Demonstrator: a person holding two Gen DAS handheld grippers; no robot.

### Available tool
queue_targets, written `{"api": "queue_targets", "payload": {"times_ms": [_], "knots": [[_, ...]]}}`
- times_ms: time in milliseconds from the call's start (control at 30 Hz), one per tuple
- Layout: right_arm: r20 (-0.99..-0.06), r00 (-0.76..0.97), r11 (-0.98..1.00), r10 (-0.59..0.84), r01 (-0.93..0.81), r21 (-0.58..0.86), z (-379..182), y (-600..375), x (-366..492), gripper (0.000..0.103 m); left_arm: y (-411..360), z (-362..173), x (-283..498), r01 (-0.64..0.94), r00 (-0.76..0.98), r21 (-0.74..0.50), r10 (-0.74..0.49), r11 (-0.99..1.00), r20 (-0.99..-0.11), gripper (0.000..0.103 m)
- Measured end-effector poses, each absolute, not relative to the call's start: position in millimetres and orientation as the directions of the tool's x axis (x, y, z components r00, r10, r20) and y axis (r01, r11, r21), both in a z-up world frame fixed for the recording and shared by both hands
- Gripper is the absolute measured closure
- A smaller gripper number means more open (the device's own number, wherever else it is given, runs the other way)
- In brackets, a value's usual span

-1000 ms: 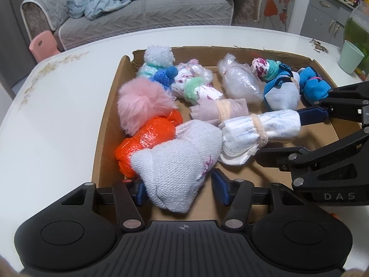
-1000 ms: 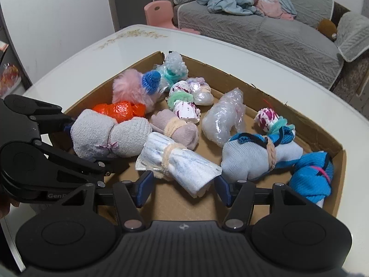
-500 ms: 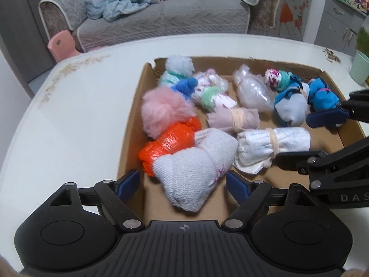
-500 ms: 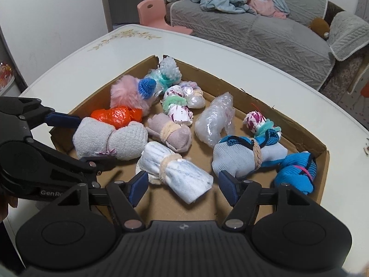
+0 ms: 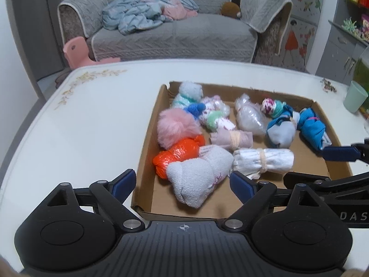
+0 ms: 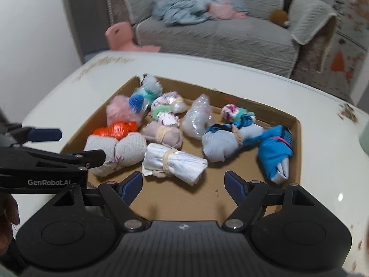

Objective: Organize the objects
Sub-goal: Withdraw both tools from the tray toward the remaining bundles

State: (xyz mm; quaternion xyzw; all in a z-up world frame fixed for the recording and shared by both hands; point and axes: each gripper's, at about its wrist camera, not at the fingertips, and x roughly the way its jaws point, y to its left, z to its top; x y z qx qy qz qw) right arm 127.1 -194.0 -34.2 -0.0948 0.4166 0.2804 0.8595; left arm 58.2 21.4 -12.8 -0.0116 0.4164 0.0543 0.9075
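Note:
A shallow cardboard box [image 5: 147, 152] on the white table holds several rolled sock bundles. Nearest are a grey bundle [image 5: 198, 180], a white bundle tied with a band [image 5: 263, 161], an orange bundle [image 5: 177, 155] and a fluffy pink one [image 5: 176, 125]. The box also shows in the right wrist view [image 6: 296, 152], with the grey bundle [image 6: 120, 152], the white bundle [image 6: 175, 164] and a blue bundle [image 6: 275, 154]. My left gripper [image 5: 182, 185] is open and empty above the box's near edge. My right gripper [image 6: 183, 183] is open and empty above the box's near side.
A pale green cup [image 5: 355, 99] stands on the table right of the box. A grey sofa [image 5: 175, 37] with heaped clothes and a pink child's chair [image 5: 76, 52] stand beyond the table. The table's rounded edge [image 5: 30, 124] curves at the left.
Both grippers have opened wider and pulled back and up from the box. The grey and white bundles lie where they were, free of the fingers.

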Motion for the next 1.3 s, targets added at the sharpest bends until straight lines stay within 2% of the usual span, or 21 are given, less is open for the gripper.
{"api": "queue_targets", "payload": {"times_ms": [200, 467, 800, 1100, 1300], "knots": [[-0.735, 0.542, 0.866, 0.407, -0.486, 0.122, -29, -210, 110, 0.026, 24, -2, 43, -0.130, 0.678, 0.006, 0.093, 0.991, -0.729, 0.008], [-0.710, 0.568, 0.869, 0.416, -0.479, 0.126, -25, -222, 86, 0.024, 22, 6, 12, -0.118, 0.704, 0.001, 0.084, 0.993, -0.705, 0.005], [-0.697, 0.569, 0.864, 0.436, -0.482, 0.147, -39, -235, 54, 0.021, 29, -15, -50, -0.103, 0.729, 0.028, 0.095, 0.994, -0.678, 0.003], [-0.657, 0.558, 0.830, 0.507, -0.522, 0.197, -78, -242, 33, 0.018, 35, -55, -102, 0.004, 0.740, -0.044, -0.033, 0.999, -0.672, 0.003], [-0.629, 0.590, 0.829, 0.506, -0.535, 0.165, -98, -242, 27, 0.018, 13, -74, -118, 0.127, 0.770, 0.009, -0.092, 0.992, -0.631, 0.003]]}}
